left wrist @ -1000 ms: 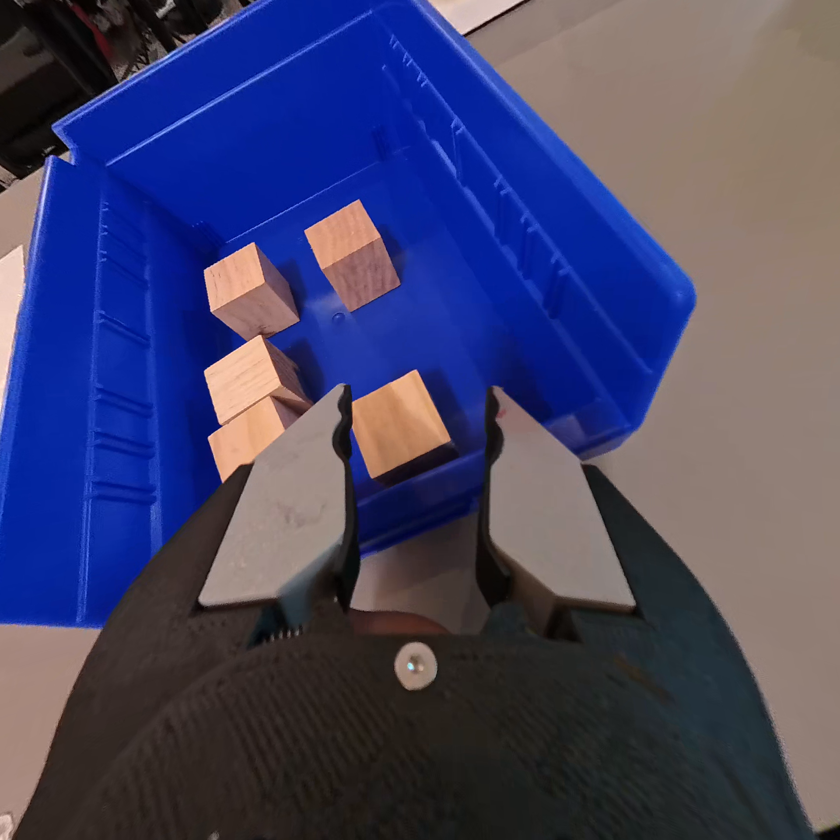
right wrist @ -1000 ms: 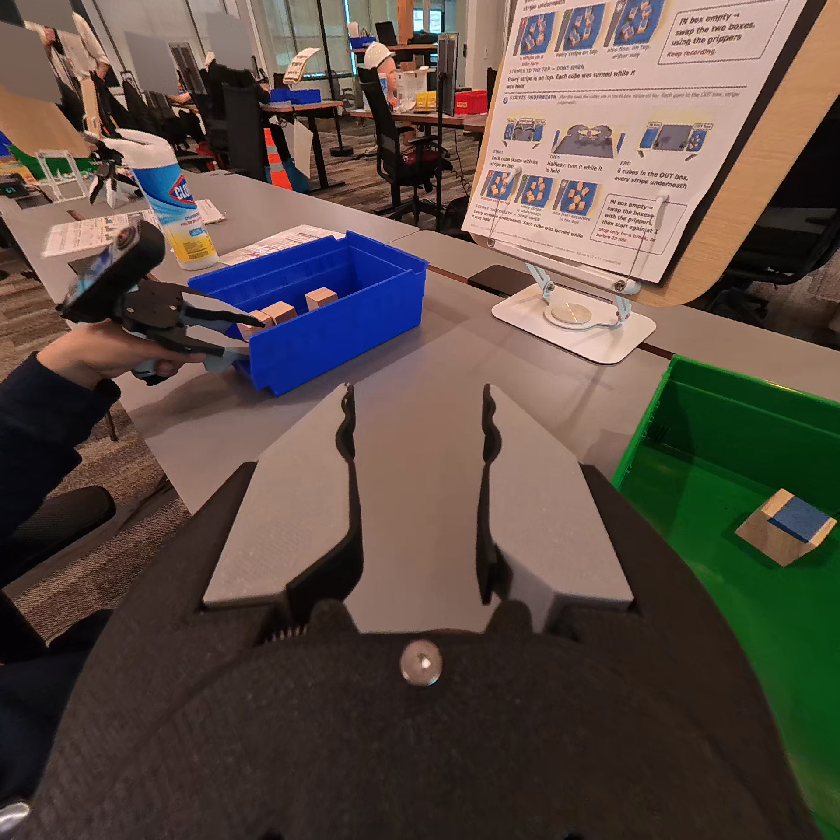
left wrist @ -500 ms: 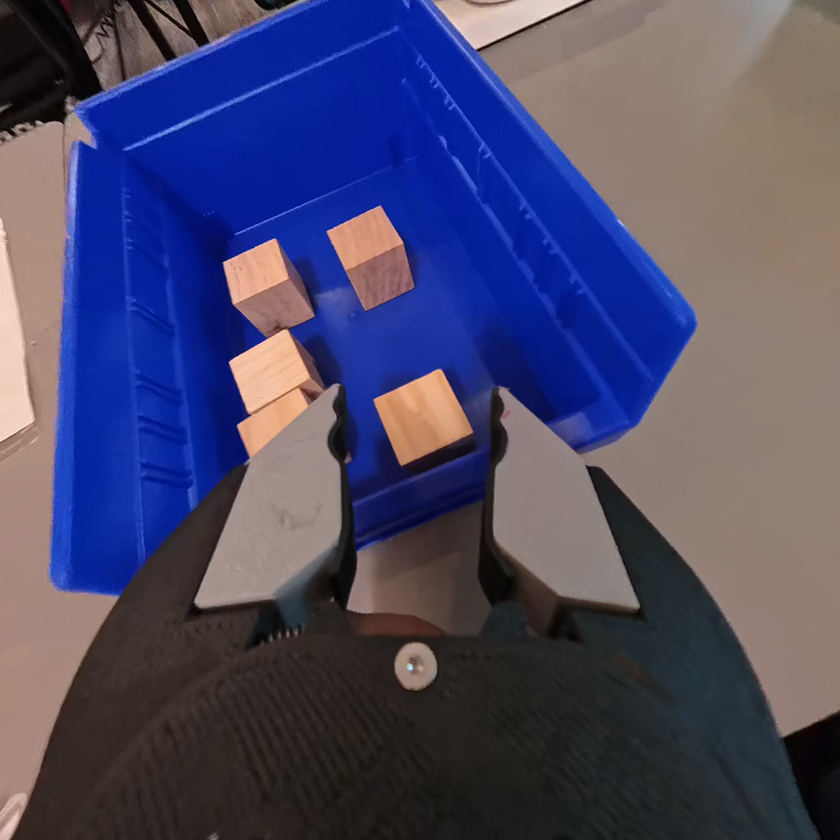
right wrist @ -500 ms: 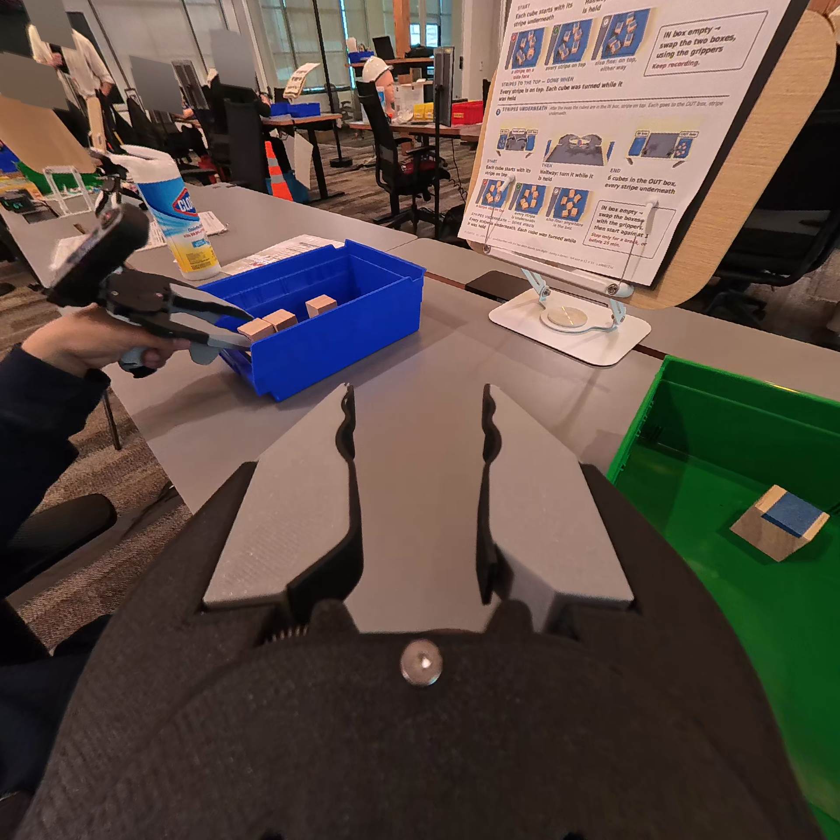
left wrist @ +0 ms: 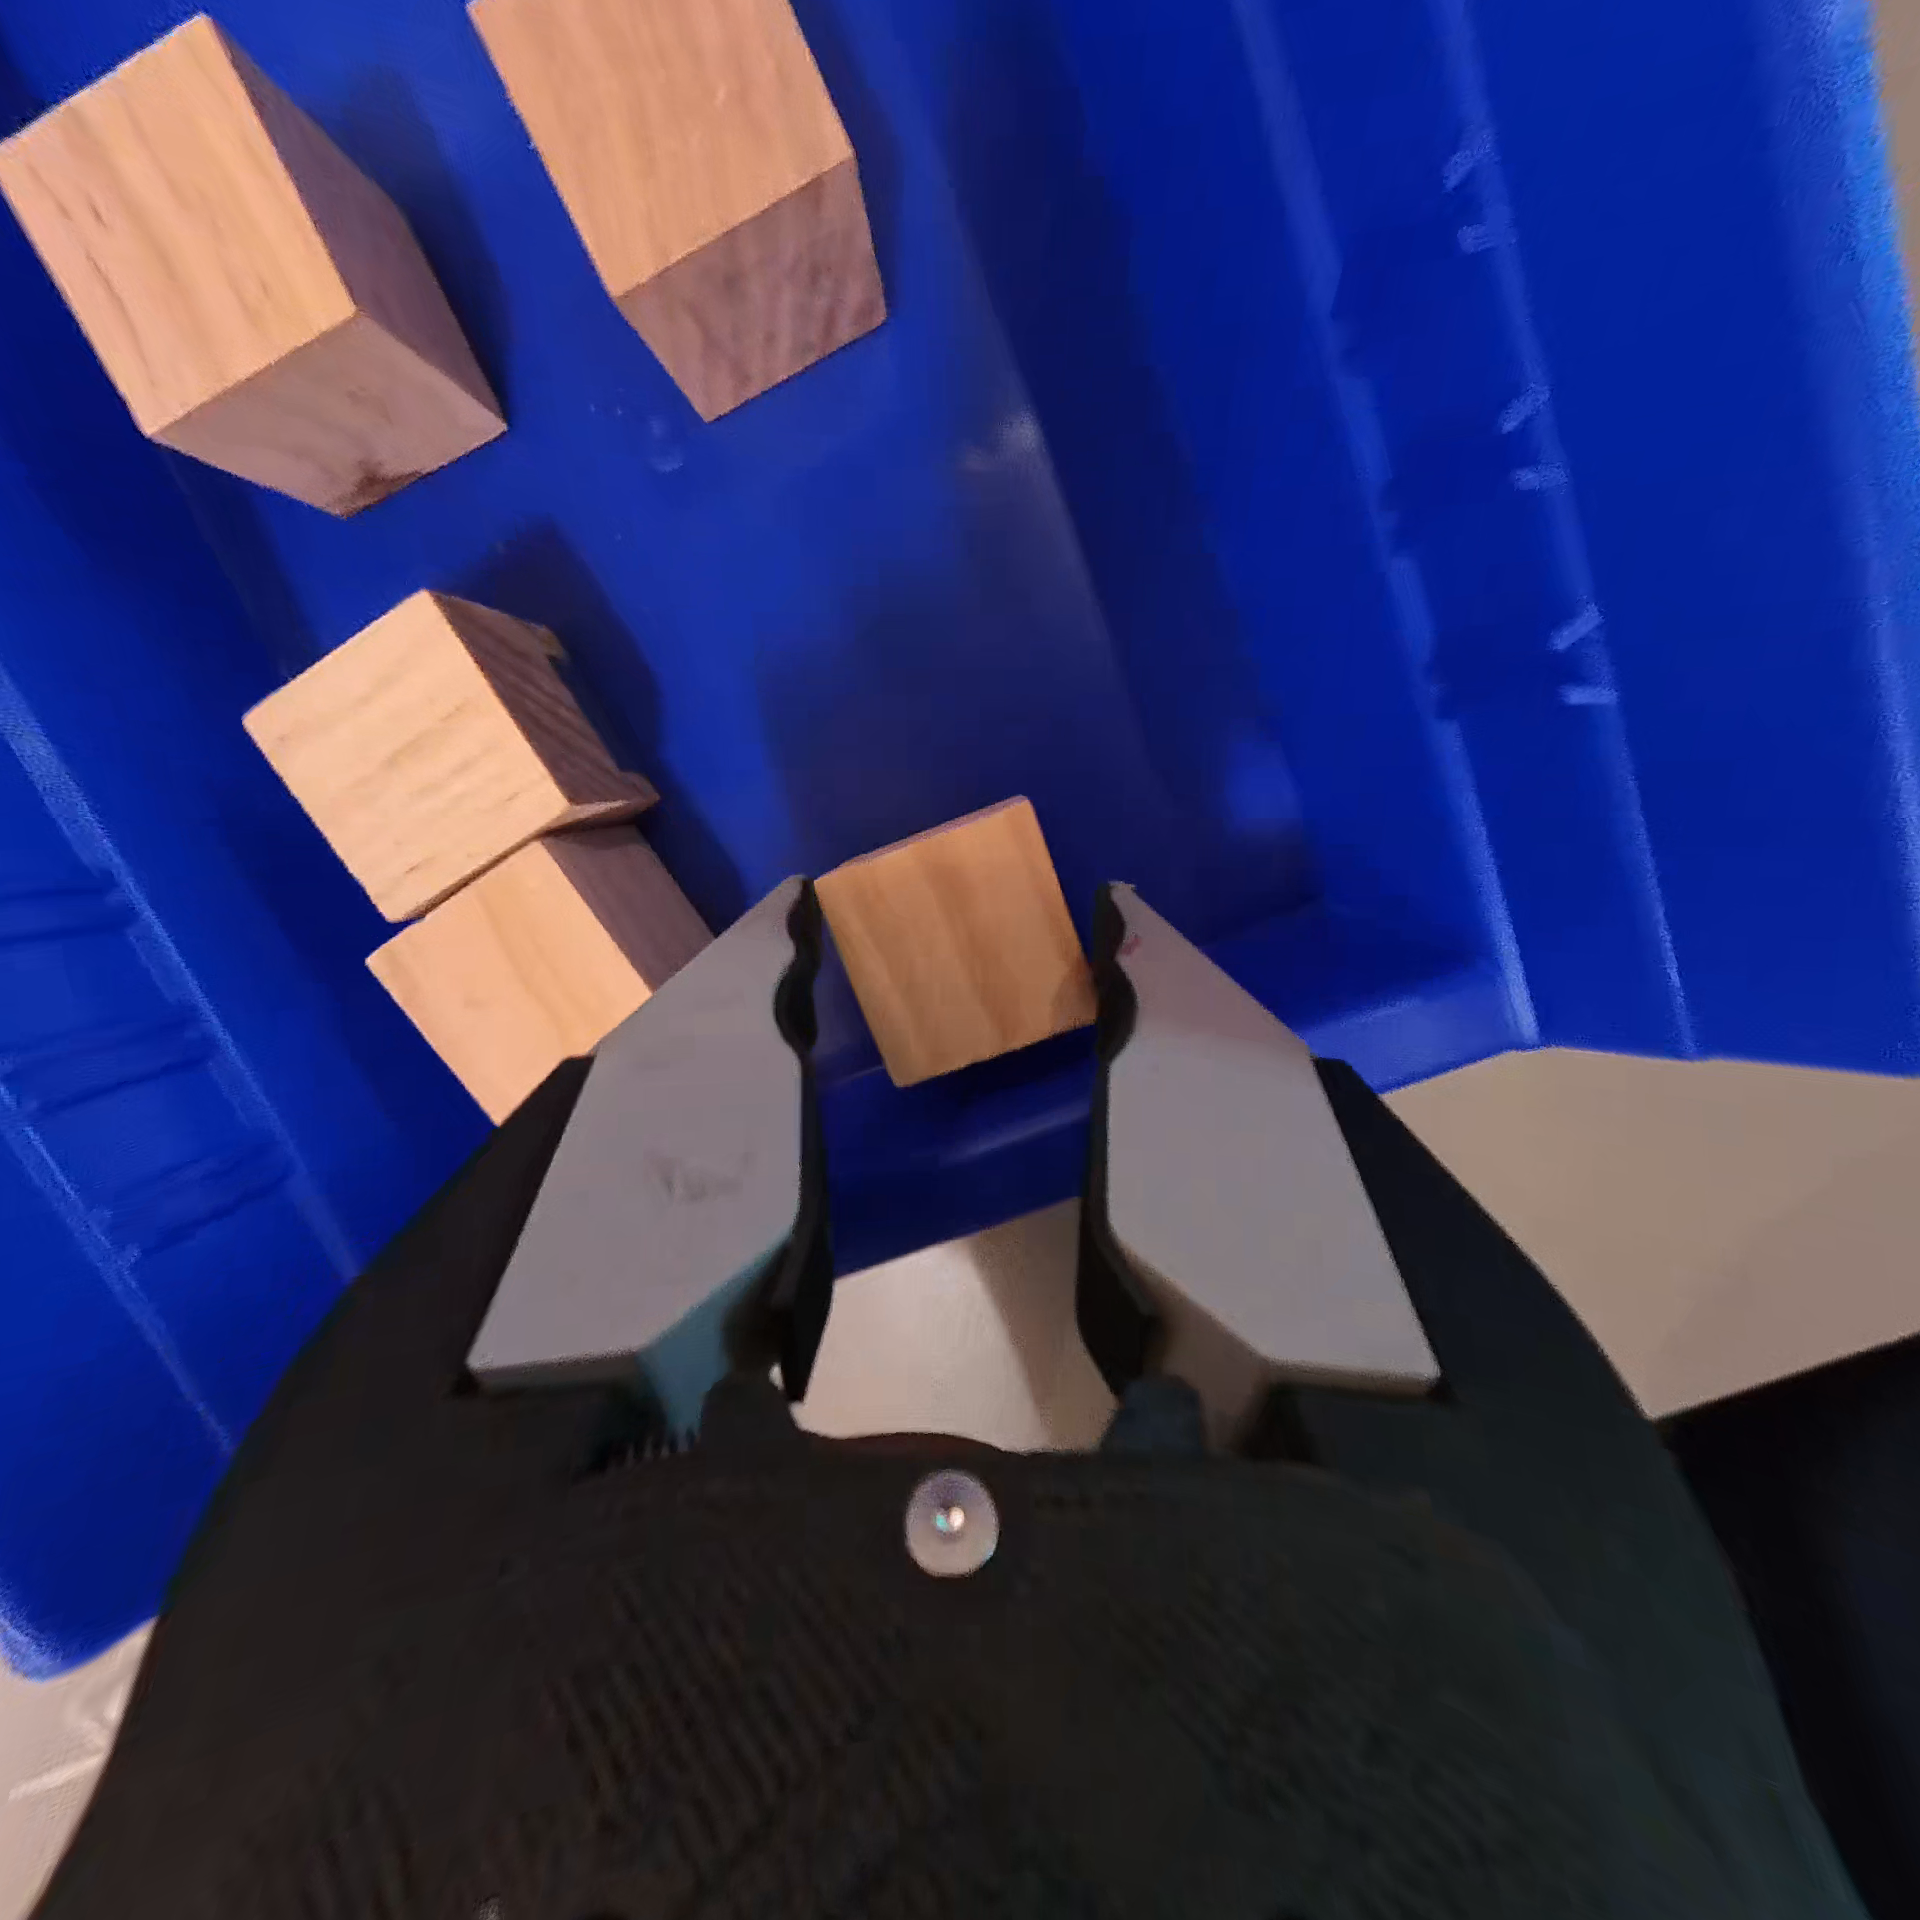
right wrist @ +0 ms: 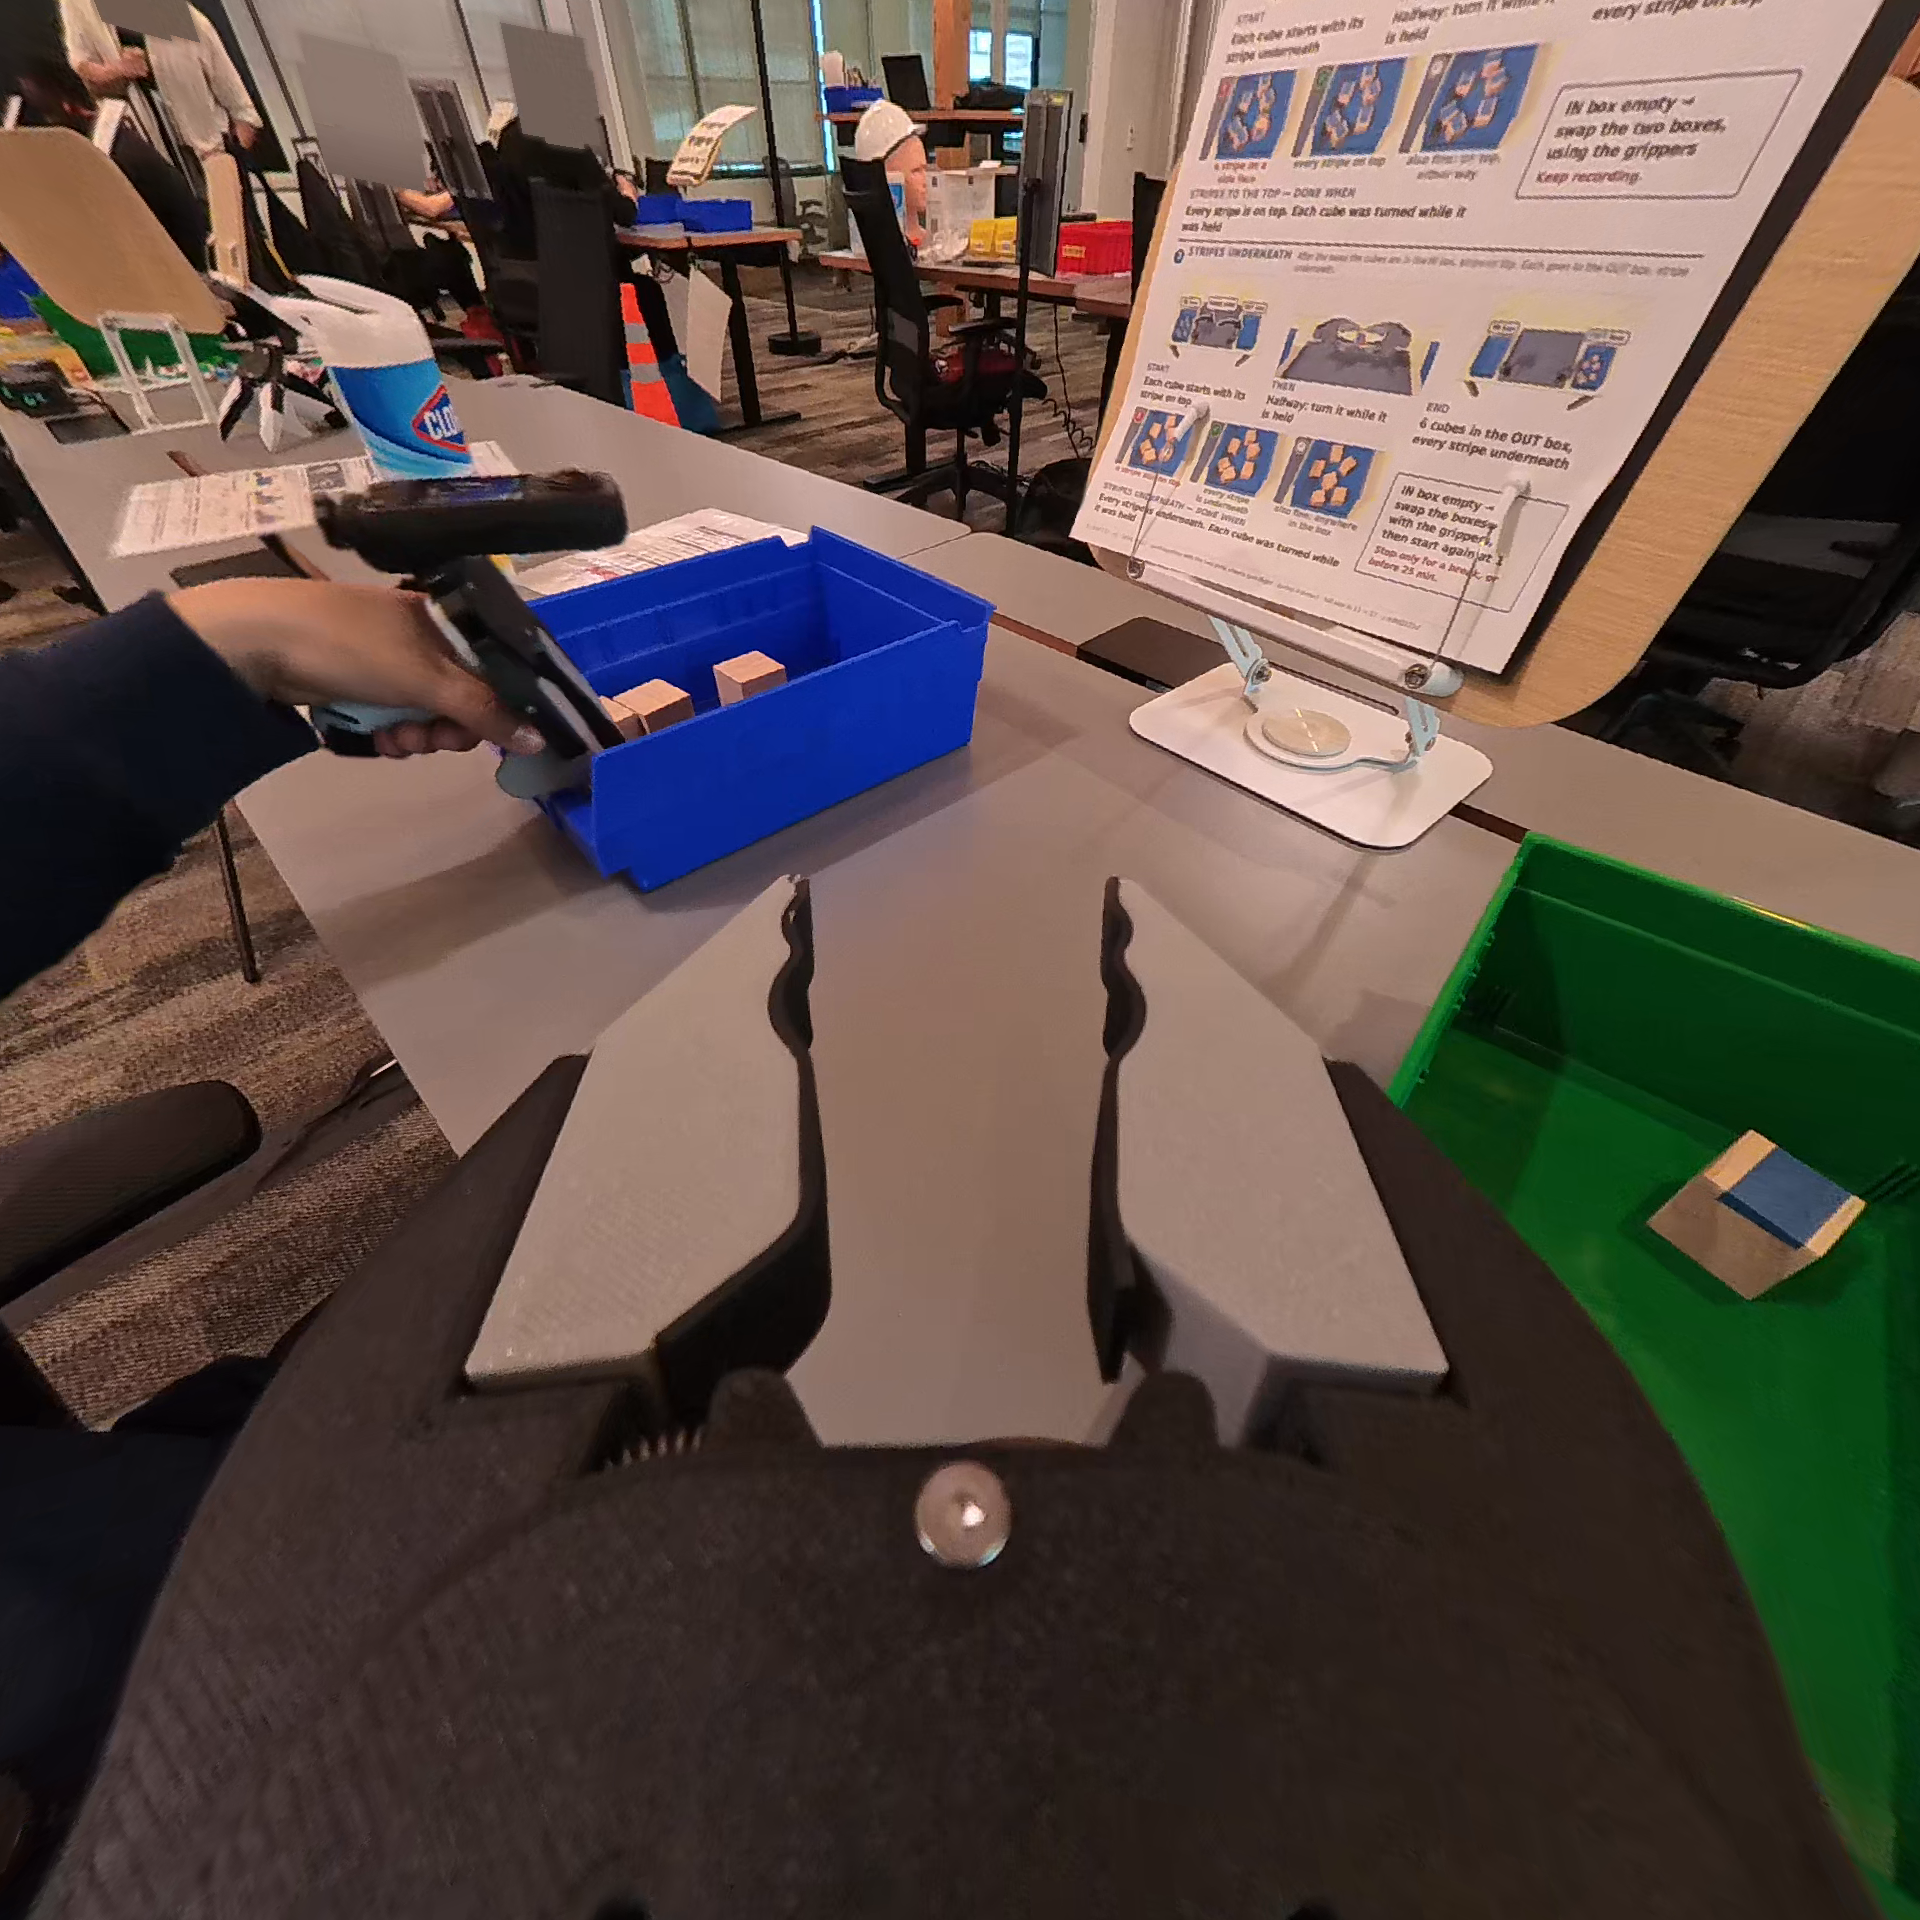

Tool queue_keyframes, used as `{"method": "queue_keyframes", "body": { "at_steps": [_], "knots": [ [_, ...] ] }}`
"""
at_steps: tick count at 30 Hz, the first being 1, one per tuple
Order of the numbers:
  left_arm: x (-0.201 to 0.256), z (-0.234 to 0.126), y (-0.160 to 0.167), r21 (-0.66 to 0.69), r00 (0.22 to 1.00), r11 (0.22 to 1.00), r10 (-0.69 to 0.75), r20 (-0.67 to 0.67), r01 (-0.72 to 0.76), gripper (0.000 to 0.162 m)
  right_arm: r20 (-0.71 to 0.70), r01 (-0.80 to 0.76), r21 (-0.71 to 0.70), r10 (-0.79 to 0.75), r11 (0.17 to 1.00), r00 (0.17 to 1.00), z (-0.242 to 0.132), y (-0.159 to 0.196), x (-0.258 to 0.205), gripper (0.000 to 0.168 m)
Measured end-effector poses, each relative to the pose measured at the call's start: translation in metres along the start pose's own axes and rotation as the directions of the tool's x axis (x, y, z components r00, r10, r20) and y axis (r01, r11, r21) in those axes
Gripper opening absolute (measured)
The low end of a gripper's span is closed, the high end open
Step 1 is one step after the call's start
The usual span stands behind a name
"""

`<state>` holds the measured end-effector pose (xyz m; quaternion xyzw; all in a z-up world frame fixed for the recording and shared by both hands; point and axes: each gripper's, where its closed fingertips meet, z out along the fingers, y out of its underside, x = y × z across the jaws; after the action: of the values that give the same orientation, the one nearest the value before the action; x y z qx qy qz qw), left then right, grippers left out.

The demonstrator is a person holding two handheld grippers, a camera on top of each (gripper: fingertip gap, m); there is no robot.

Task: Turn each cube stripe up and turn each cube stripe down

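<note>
Several plain wooden cubes lie in the blue bin (left wrist: 1351,520), none showing a stripe. My left gripper (left wrist: 958,914) is open, tilted down into the bin's near end, with the nearest cube (left wrist: 951,940) between its fingertips; whether they touch it I cannot tell. Two cubes (left wrist: 416,748) lean together to the left, two more (left wrist: 218,260) lie farther back. My right gripper (right wrist: 956,914) is open and empty above the grey table. A cube with a blue stripe up (right wrist: 1756,1210) lies in the green bin (right wrist: 1621,997). The left gripper also shows in the right wrist view (right wrist: 582,727).
The blue bin (right wrist: 790,727) sits on the grey table (right wrist: 987,862) at the left, the green bin at the right. An instruction board on a white stand (right wrist: 1309,748) stands behind. A wipes canister (right wrist: 390,395) and papers lie beyond the blue bin.
My left gripper has moved forward and down into the blue bin, bringing its open fingers around the nearest cube. The right gripper has held roughly still.
</note>
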<state>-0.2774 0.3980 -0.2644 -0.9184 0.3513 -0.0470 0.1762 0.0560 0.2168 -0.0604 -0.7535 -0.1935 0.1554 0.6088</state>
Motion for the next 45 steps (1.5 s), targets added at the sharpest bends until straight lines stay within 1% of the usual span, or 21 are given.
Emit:
{"method": "queue_keyframes", "body": {
  "at_steps": [3, 5, 8, 10, 12, 14, 17, 18, 20, 21, 22, 26, 30, 31, 33, 34, 35, 36, 38, 40, 45],
  "knots": [
    [0.0, 0.002, -0.004, -0.007, 0.999, 0.999, 0.036, -0.021, -0.036, 0.048, 0.003, 0.02, 0.009, -0.02, 1.0, 1.0, -0.004, -0.003, -0.004, 0.053],
    [-0.001, 0.0, -0.009, 0.036, 0.998, 0.997, 0.061, -0.008, -0.061, 0.047, 0.006, 0.032, 0.014, -0.032, 0.999, 0.999, -0.007, -0.005, -0.006, 0.052],
    [-0.012, -0.014, -0.024, 0.196, 0.992, 0.977, 0.07, 0.108, -0.09, 0.047, 0.006, 0.041, 0.019, -0.041, 0.999, 0.999, -0.01, -0.006, -0.006, 0.052],
    [-0.007, -0.037, -0.039, 0.365, 0.982, 0.918, 0.104, 0.16, -0.157, 0.047, 0.017, 0.032, 0.018, -0.032, 0.999, 0.999, -0.008, -0.005, -0.007, 0.052],
    [0.0, -0.066, -0.047, 0.492, 0.961, 0.84, 0.116, 0.251, -0.23, 0.046, 0.055, 0.006, 0.016, -0.007, 1.0, 0.998, -0.002, -0.003, -0.011, 0.052],
    [0.038, -0.105, -0.056, 0.644, 0.929, 0.671, 0.221, 0.298, -0.366, 0.046, 0.133, -0.036, -0.003, 0.036, 0.999, 0.99, 0.008, 0.002, -0.023, 0.052],
    [0.122, -0.156, -0.051, 0.796, 0.848, 0.357, 0.407, 0.339, -0.489, 0.046, 0.313, -0.102, -0.045, 0.111, 0.994, 0.943, 0.025, 0.009, -0.058, 0.055],
    [0.153, -0.17, -0.044, 0.822, 0.796, 0.223, 0.472, 0.379, -0.524, 0.046, 0.393, -0.136, -0.056, 0.147, 0.989, 0.908, 0.029, 0.009, -0.075, 0.056],
    [0.208, -0.191, -0.021, 0.825, 0.671, -0.051, 0.554, 0.492, -0.563, 0.046, 0.563, -0.209, -0.096, 0.226, 0.973, 0.795, 0.033, 0.009, -0.11, 0.056],
    [0.229, -0.198, -0.01, 0.819, 0.629, -0.148, 0.57, 0.529, -0.555, 0.046, 0.632, -0.236, -0.126, 0.262, 0.963, 0.729, 0.032, 0.009, -0.125, 0.056],
    [0.243, -0.203, -0.003, 0.82, 0.616, -0.192, 0.574, 0.539, -0.539, 0.045, 0.679, -0.266, -0.153, 0.297, 0.952, 0.671, 0.033, 0.01, -0.136, 0.056],
    [0.274, -0.217, 0.012, 0.841, 0.597, -0.255, 0.607, 0.524, -0.478, 0.045, 0.75, -0.343, -0.273, 0.422, 0.899, 0.51, 0.041, 0.018, -0.156, 0.062],
    [0.291, -0.223, 0.019, 0.837, 0.577, -0.304, 0.615, 0.537, -0.454, 0.045, 0.814, -0.35, -0.385, 0.493, 0.854, 0.308, 0.032, 0.02, -0.182, 0.067],
    [0.293, -0.222, 0.019, 0.829, 0.571, -0.308, 0.611, 0.548, -0.466, 0.045, 0.823, -0.336, -0.403, 0.498, 0.851, 0.273, 0.029, 0.021, -0.188, 0.067],
    [0.297, -0.216, 0.018, 0.809, 0.553, -0.314, 0.604, 0.574, -0.497, 0.045, 0.843, -0.304, -0.433, 0.501, 0.849, 0.198, 0.02, 0.022, -0.2, 0.058],
    [0.299, -0.213, 0.018, 0.804, 0.544, -0.317, 0.606, 0.58, -0.504, 0.045, 0.841, -0.29, -0.449, 0.509, 0.845, 0.184, 0.018, 0.023, -0.204, 0.054],
    [0.3, -0.211, 0.018, 0.801, 0.544, -0.318, 0.603, 0.584, -0.507, 0.045, 0.832, -0.286, -0.443, 0.509, 0.85, 0.222, 0.024, 0.027, -0.203, 0.049],
    [0.299, -0.21, 0.016, 0.801, 0.551, -0.308, 0.597, 0.583, -0.514, 0.045, 0.828, -0.297, -0.443, 0.513, 0.846, 0.226, 0.026, 0.027, -0.2, 0.045],
    [0.294, -0.203, 0.011, 0.819, 0.578, -0.253, 0.602, 0.55, -0.515, 0.043, 0.818, -0.301, -0.442, 0.517, 0.845, 0.251, 0.03, 0.03, -0.195, 0.044],
    [0.289, -0.197, 0.008, 0.829, 0.6, -0.205, 0.604, 0.525, -0.52, 0.042, 0.809, -0.301, -0.416, 0.5, 0.858, 0.309, 0.035, 0.032, -0.191, 0.044],
    [0.272, -0.195, 0.011, 0.847, 0.61, -0.163, 0.627, 0.485, -0.506, 0.041, 0.783, -0.335, -0.329, 0.453, 0.883, 0.426, 0.036, 0.02, -0.161, 0.044]
  ]
}}
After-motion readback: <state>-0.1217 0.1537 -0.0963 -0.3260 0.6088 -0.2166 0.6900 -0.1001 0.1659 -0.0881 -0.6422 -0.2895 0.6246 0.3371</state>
